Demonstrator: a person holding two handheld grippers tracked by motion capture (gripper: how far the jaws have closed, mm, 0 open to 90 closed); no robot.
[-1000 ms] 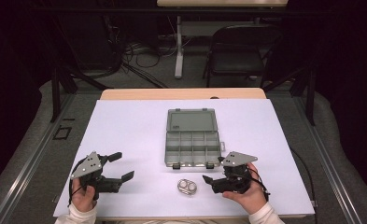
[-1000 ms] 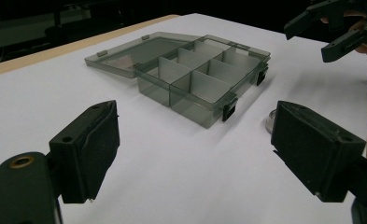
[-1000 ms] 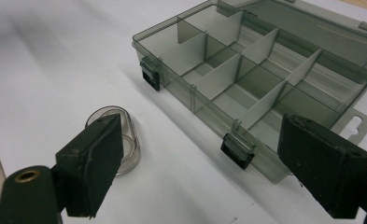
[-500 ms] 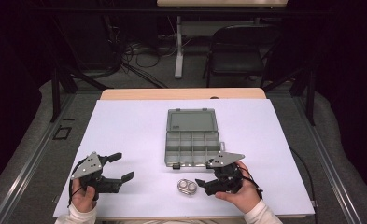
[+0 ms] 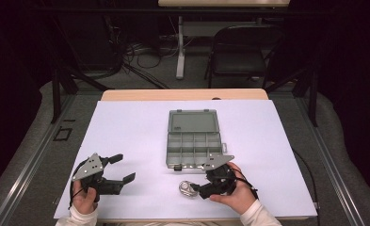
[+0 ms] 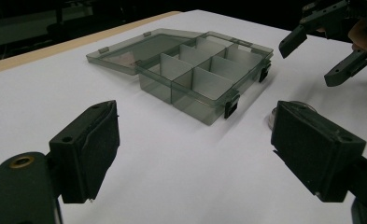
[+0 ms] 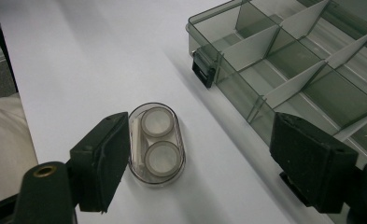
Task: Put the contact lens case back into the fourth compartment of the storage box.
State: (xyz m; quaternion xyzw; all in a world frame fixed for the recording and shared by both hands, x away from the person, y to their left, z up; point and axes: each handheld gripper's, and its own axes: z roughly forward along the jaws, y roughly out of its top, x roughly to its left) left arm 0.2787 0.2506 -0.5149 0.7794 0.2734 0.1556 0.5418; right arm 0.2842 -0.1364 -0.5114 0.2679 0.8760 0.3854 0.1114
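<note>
A small clear oval case (image 5: 187, 188) with two round white caps lies on the white sheet, in front of an open grey compartment box (image 5: 193, 141). My right gripper (image 5: 202, 186) is just to the right of the case and points at it. In the right gripper view the case (image 7: 157, 140) lies between the jaws, close to the left pad (image 7: 104, 158), and neither pad presses on it. These jaws have just been closing, and the gripper (image 7: 208, 161) is open. My left gripper (image 5: 126, 167) rests open at the left with nothing between its jaws (image 6: 202, 154).
The box (image 6: 195, 70) has its lid laid flat behind it, and its compartments look bare. The white sheet (image 5: 135, 127) covers most of the wooden table (image 5: 182, 94). A chair (image 5: 241, 52) and floor cables lie beyond the far edge.
My right gripper has moved left toward the oval case and its jaws have narrowed. The left gripper, the case and the box have not moved.
</note>
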